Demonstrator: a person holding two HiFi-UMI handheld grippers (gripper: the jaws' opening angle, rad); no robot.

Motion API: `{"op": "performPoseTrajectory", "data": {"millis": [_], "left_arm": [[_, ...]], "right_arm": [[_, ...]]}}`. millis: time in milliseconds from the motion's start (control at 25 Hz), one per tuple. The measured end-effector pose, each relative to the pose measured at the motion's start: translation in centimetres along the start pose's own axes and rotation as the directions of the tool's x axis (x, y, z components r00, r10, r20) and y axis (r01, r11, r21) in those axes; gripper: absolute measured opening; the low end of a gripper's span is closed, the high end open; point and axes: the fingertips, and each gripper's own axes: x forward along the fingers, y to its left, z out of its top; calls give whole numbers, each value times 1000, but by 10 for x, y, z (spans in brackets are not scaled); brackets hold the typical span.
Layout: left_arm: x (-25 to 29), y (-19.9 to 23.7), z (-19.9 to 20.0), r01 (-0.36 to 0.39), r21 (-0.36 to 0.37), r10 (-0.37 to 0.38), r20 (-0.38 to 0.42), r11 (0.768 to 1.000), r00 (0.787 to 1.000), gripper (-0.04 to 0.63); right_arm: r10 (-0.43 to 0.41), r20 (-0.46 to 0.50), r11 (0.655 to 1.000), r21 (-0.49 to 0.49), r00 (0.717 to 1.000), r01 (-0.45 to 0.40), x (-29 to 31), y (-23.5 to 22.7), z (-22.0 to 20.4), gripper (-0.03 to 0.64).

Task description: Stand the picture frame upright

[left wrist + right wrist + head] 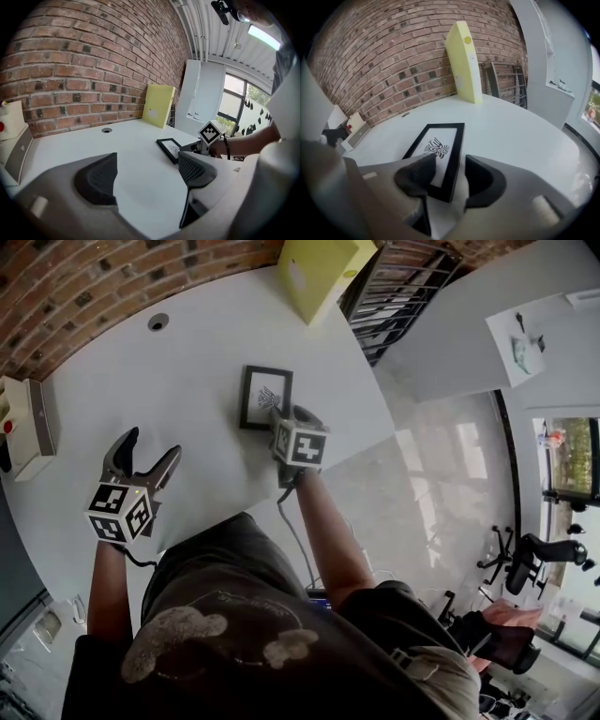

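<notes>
A black picture frame (266,396) with a white print lies flat on the white table (187,362). In the right gripper view the frame (440,150) reaches back toward the brick wall. My right gripper (292,416) sits at its near right corner. Its jaws (449,176) straddle the frame's right rail: the left pad lies over the glass, and the right pad stands off the outer edge with a gap showing. My left gripper (153,448) hovers over bare table to the left, open and empty (147,176). From there the frame (169,149) shows at the right.
A yellow board (319,273) leans against the brick wall at the table's far side, next to a dark metal rack (394,292). A white box with a red button (23,427) stands at the far left. A cable hole (158,322) sits near the wall. The table edge (375,442) runs just right of the frame.
</notes>
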Motion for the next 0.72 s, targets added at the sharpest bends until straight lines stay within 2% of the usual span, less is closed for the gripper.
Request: {"op": "performPoseTrajectory", "data": {"millis": [40, 80, 280, 480, 640, 720], "left_arm": [[-1, 2, -1, -1, -4, 1, 0, 1000, 1000, 400], [-2, 4, -2, -1, -8, 1, -1, 1000, 1000, 400], [-9, 10, -10, 16, -19, -16, -15, 1000, 1000, 400], [-13, 12, -12, 36, -16, -37, -18, 999, 999, 400], [-19, 19, -11, 41, -15, -41, -9, 999, 999, 400], [-21, 20, -9, 48, -1, -48, -9, 999, 999, 400]], "right_arm": [[-13, -9, 1000, 2, 1000, 13, 1, -1, -2, 151], [-24, -14, 1000, 8, 1000, 24, 2, -1, -3, 137], [-62, -32, 998, 20, 998, 63, 3, -2, -5, 120], [-87, -43, 991, 101, 995, 91, -2, -8, -2, 79], [-83, -24, 994, 74, 996, 85, -10, -2, 6, 77], [-83, 5, 996, 25, 997, 82, -18, 2, 16, 77]]}}
